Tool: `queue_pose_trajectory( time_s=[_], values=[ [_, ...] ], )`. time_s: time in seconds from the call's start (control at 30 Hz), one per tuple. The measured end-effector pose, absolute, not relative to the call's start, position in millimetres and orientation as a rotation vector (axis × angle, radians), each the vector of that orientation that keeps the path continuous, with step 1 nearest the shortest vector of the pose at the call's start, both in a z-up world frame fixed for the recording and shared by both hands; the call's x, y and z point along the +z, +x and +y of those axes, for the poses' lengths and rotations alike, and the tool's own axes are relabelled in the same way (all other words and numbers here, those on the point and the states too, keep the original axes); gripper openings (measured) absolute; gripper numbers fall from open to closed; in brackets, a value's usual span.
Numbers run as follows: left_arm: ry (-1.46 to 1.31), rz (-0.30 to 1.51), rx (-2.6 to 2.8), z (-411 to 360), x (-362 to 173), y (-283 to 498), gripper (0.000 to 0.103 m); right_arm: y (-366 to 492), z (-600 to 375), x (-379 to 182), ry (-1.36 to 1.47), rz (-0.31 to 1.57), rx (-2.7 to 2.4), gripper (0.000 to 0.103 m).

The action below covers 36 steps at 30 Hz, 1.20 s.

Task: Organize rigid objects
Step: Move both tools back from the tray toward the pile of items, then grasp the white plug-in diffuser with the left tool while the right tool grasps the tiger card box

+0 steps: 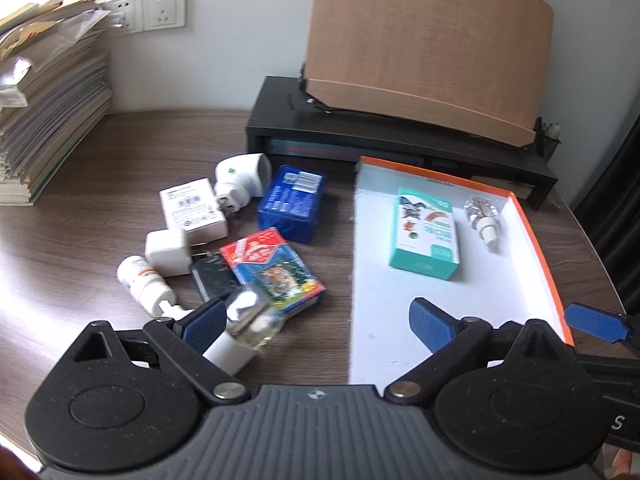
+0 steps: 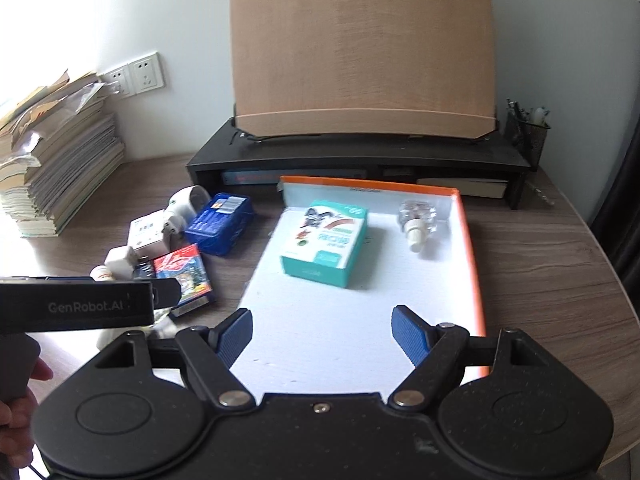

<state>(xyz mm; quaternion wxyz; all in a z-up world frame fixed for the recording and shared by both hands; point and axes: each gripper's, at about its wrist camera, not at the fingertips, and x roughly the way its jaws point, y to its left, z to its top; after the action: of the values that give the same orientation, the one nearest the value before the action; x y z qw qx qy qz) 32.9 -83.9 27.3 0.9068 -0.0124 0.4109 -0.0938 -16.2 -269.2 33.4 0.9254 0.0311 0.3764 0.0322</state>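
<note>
My left gripper (image 1: 316,326) is open, low over the table at the tray's left edge. A clear bottle with a white cap (image 1: 246,320) lies just inside its left finger; contact is unclear. Behind it lie loose items: a tiger card pack (image 1: 276,270), a blue box (image 1: 292,204), a white charger (image 1: 168,252), a white pill bottle (image 1: 144,284), a barcode box (image 1: 192,208) and a white plug adapter (image 1: 240,178). My right gripper (image 2: 324,336) is open and holds nothing above the orange-rimmed white tray (image 2: 472,260). The tray holds a teal box (image 2: 326,240) and a clear bottle (image 2: 416,220).
A black desk riser (image 2: 360,152) with a leaning wooden board (image 2: 360,52) stands behind the tray. A tall stack of books (image 1: 52,120) fills the left corner. A mesh pen holder (image 2: 526,136) sits at the back right. A person's hand (image 2: 16,412) holds the left gripper.
</note>
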Motion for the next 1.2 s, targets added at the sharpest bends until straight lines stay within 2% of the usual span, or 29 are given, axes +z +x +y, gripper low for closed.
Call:
queue_pose_trajectory(
  time_s=[0.63,1.2],
  values=[
    [-0.053,0.879,-0.159,10.9,20.1,46.9,0.101,-1.8,-172.1,24.2,0.036,0.811,0.141,0.090],
    [-0.125,0.917,-0.148,54.9,-0.9,54.6,0.101,14.1,-153.6,5.8,0.038,0.862,0.157,0.090]
  ],
)
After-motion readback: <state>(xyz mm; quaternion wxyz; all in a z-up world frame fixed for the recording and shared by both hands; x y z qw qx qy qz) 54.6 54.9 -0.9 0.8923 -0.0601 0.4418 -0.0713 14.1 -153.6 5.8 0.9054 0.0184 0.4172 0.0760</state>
